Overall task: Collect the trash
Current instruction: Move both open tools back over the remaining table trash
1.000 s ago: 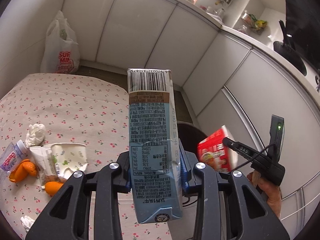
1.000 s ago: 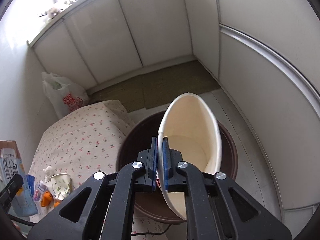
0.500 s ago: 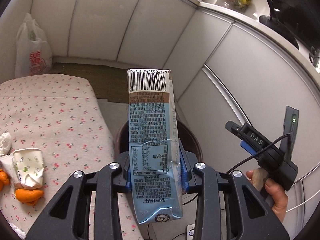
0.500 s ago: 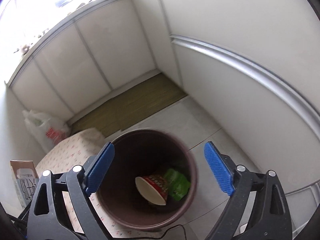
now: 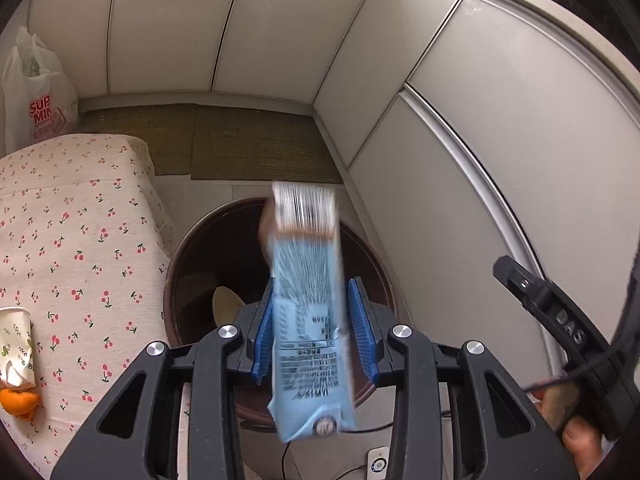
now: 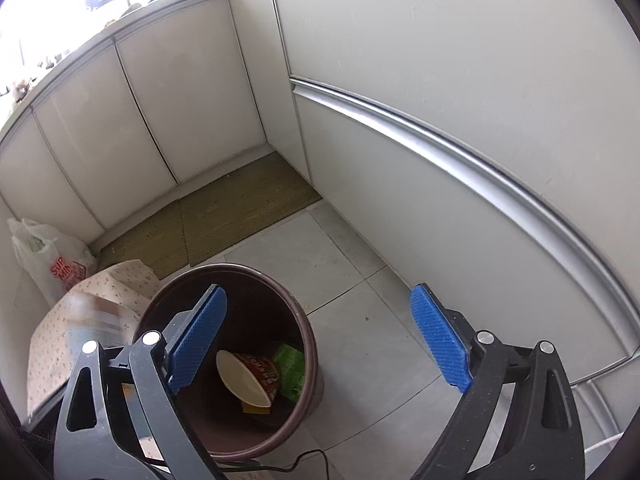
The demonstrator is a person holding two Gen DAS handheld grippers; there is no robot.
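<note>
A blue drink carton (image 5: 308, 312) is between the pads of my left gripper (image 5: 314, 332). The jaws stand slightly wider than the carton, with gaps on both sides, and the carton is motion-blurred and tilted over the brown trash bin (image 5: 180, 280). My right gripper (image 6: 320, 344) is wide open and empty above the bin (image 6: 308, 344). Inside the bin lie a red noodle cup (image 6: 252, 376) and a green wrapper (image 6: 290, 368). The blurred carton (image 6: 96, 324) shows at the left of the right wrist view.
A table with a cherry-print cloth (image 5: 72, 264) stands left of the bin, with a paper cup (image 5: 14, 344) and orange peel (image 5: 18, 400) on it. A white plastic bag (image 5: 32, 92) sits by the cabinets. A cable (image 6: 280, 466) runs on the tiled floor.
My left gripper moved over the bin and its jaws parted from the carton, which is slipping down. My right gripper let the noodle cup go into the bin and stays open.
</note>
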